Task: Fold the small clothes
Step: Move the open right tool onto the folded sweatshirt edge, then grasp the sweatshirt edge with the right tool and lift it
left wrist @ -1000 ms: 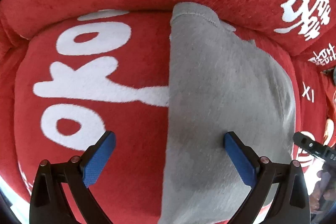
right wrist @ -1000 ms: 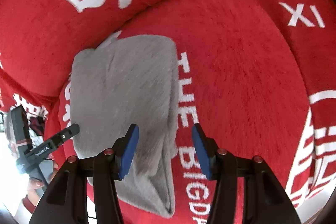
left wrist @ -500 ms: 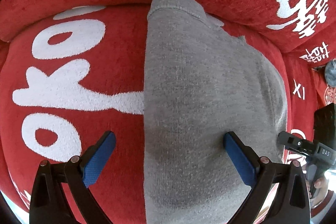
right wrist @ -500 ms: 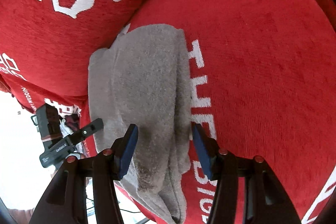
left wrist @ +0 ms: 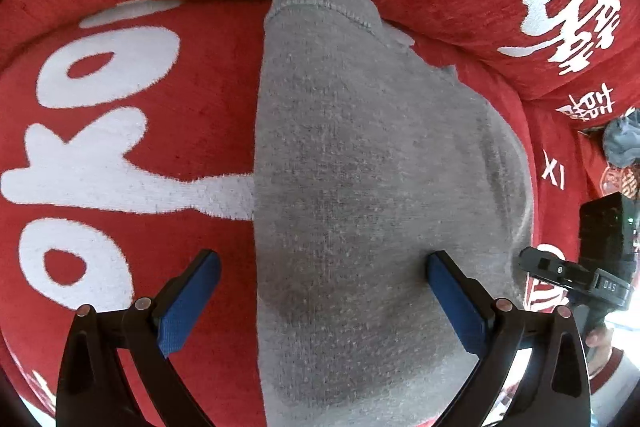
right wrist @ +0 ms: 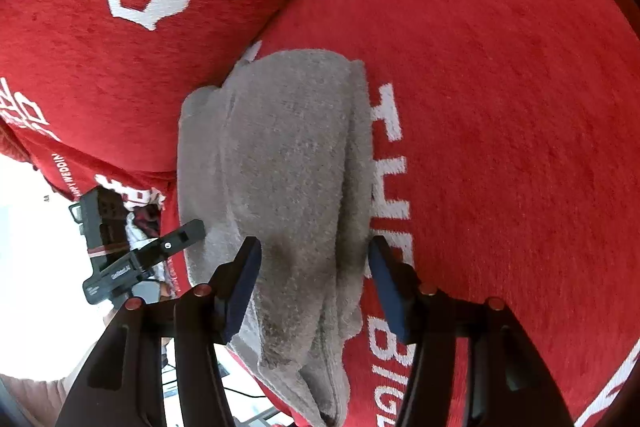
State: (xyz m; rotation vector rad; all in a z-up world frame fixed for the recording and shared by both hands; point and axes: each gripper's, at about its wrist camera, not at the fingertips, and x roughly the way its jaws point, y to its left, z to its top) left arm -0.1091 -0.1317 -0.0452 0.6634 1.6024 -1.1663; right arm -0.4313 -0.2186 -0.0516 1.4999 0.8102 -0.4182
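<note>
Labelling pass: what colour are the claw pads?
Blue pads on black claw arms, clearest in the left wrist view.

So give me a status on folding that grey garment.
Done: the grey garment already lies doubled lengthwise on the red cushion, layered edges visible. In hand: nothing gripped; the left gripper and right gripper both straddle it, jaws open. Left: probably a crosswise fold.

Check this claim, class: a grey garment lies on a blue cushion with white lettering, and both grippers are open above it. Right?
Not quite. The cushion is red, not blue, as both wrist views show. The grey garment does lie on it, with the left gripper and right gripper open above it.
</note>
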